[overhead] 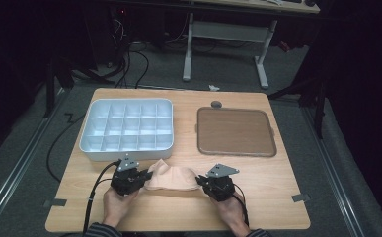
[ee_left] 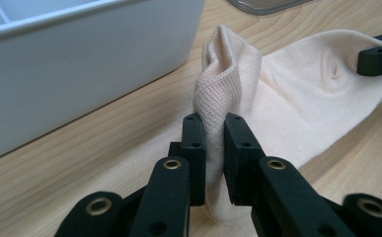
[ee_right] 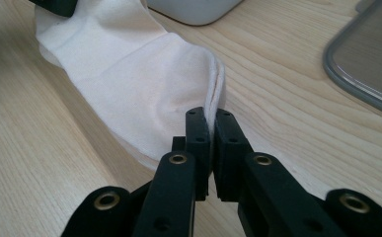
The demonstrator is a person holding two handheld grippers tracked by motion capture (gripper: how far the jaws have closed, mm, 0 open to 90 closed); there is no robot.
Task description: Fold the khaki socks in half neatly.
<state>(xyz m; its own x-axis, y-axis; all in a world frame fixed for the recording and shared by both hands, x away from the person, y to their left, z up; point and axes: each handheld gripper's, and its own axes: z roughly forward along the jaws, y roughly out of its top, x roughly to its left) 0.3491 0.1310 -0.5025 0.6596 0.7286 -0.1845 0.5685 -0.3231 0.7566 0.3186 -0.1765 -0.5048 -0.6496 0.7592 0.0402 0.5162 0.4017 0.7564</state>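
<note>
I see a pale peach sock [overhead: 171,178] lying low in the centre of the high view, on the wooden table [overhead: 277,197], just below the white divided tray [overhead: 127,129]. The knit is fine and ribbed; in the left gripper view its near end is bunched into an upright fold, while the rest spreads flat toward the upper right. My left gripper [ee_left: 214,133] is clamped on that bunched end. My right gripper [ee_right: 212,128] is pinched tight on the thin doubled edge at the other end. A brown lid [overhead: 235,131] sits at centre right, apart from the sock.
</note>
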